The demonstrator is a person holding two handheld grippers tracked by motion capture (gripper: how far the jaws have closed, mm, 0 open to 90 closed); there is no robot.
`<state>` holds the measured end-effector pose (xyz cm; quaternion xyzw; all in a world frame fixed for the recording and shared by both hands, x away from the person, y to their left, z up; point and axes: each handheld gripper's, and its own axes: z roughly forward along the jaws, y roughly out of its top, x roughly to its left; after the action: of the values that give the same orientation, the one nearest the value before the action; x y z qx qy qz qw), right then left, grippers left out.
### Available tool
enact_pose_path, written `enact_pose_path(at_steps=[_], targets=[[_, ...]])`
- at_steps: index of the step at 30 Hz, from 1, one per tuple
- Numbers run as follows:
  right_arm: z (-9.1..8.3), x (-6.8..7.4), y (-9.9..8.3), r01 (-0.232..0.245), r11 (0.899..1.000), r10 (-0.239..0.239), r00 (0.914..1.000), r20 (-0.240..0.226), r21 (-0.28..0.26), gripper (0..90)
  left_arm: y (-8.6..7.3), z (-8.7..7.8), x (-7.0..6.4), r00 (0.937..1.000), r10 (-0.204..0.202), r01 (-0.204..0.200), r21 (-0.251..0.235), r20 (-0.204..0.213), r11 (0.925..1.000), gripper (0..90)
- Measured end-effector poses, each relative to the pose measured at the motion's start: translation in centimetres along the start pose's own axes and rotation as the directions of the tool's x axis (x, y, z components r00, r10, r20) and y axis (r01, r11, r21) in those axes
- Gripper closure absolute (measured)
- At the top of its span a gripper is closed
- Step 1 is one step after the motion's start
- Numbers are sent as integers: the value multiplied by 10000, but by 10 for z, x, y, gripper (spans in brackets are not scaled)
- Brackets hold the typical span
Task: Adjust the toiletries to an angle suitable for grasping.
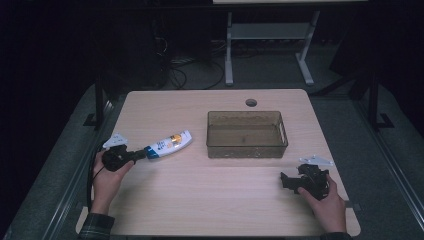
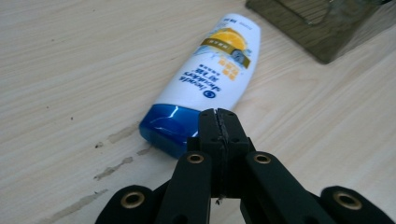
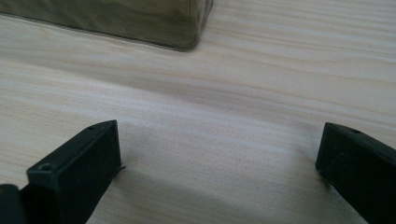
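Left tongs (image 2: 218,116) pressed tight together, nothing pinched between the tips. Tips right at the blue cap end of the shampoo bottle (image 2: 205,84), maybe touching it, hard to tell. Right tongs (image 3: 219,158) spread wide, holding nothing, hovering low over bare counter (image 3: 233,93).

Bottle lying flat on the counter, straight ahead of the left tongs, cap end near, far end pointing away toward the bin (image 2: 327,28). Seen from above, bottle (image 1: 170,145) just past the left tongs (image 1: 134,155), bin (image 1: 247,134) farther off. Right tongs (image 1: 286,181) well apart from the bottle, with a bin corner (image 3: 187,23) out ahead.

Bottle smooth and shiny, white plastic, rounded sides, glossy blue cap. Bin see-through brownish plastic, box shaped, open on top. Counter pale wood grain, with a few small dark smudges beside the cap.

Label reads "head & shoulders" in blue, with a yellow picture and more small writing, too tiny to read.
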<state>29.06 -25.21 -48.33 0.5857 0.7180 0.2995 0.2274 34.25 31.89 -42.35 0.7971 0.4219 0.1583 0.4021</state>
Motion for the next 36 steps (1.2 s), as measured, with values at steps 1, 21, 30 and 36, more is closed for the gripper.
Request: enact_pose_path(at_steps=[1, 21, 30, 36], targets=[[0, 0, 0, 5, 10000, -5, 10000, -1, 0, 0, 1, 1, 1, 10000, -37, 37, -36, -8, 10000, 897], [0, 0, 0, -8, 10000, 8, 10000, -1, 9, 0, 11, 31, 36, 9974, -478, 465, -237, -548, 9986, 898], [0, 0, 0, -8, 10000, 8, 10000, -2, 6, 0, 0, 50, 48, 9961, -538, 571, 448, -704, 9974, 898], [0, 0, 0, -10, 10000, 10, 10000, -2, 4, 0, 0, 50, 44, 9973, -512, 545, 638, -527, 9965, 897]])
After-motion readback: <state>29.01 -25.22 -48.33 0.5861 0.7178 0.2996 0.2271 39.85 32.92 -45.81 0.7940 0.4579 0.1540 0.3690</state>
